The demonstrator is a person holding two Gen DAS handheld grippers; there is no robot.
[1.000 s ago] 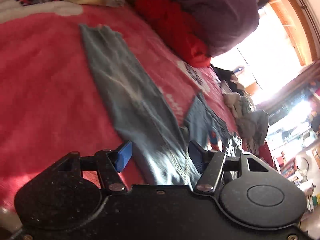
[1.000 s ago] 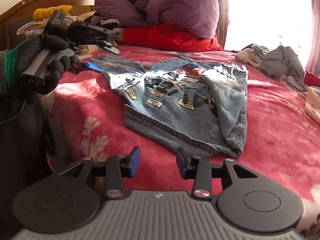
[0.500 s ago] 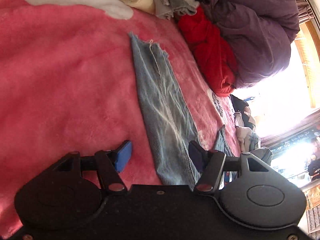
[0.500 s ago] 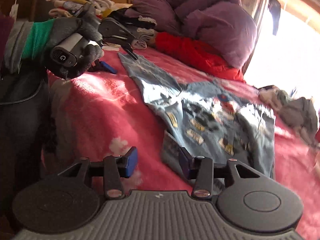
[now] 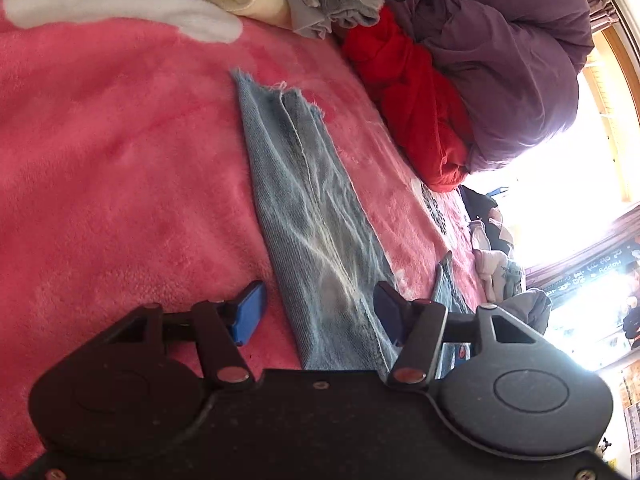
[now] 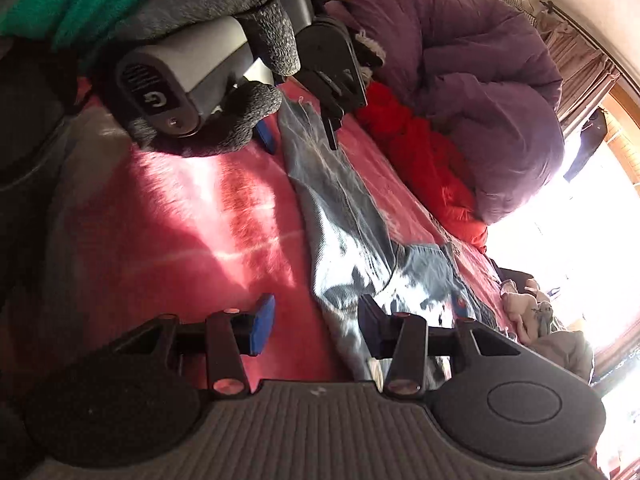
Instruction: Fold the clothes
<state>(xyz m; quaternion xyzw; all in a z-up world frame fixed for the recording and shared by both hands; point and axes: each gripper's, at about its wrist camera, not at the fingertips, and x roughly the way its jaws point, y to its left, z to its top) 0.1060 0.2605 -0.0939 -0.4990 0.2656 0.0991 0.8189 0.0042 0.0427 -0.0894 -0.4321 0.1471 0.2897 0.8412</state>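
A pink fleece blanket (image 5: 120,168) covers the whole bed, with a big white flower printed at its far end. Against the headboard side slumps a bulky purple duvet (image 5: 508,60), and a crumpled red garment (image 5: 416,108) lies just in front of it. Down the middle of the blanket lie the jeans (image 5: 316,224), one faded leg stretched out flat with its frayed hem pointing toward a stack of folded clothes (image 5: 304,0); the patched upper part shows in the right wrist view. A gloved hand (image 6: 224,40) holds the left gripper (image 5: 316,312) low over that leg, its jaws apart and closing, blue pads either side of the denim and not pressing it. The right gripper (image 6: 316,328) hangs over the waist end, jaws spread, grasping nothing.
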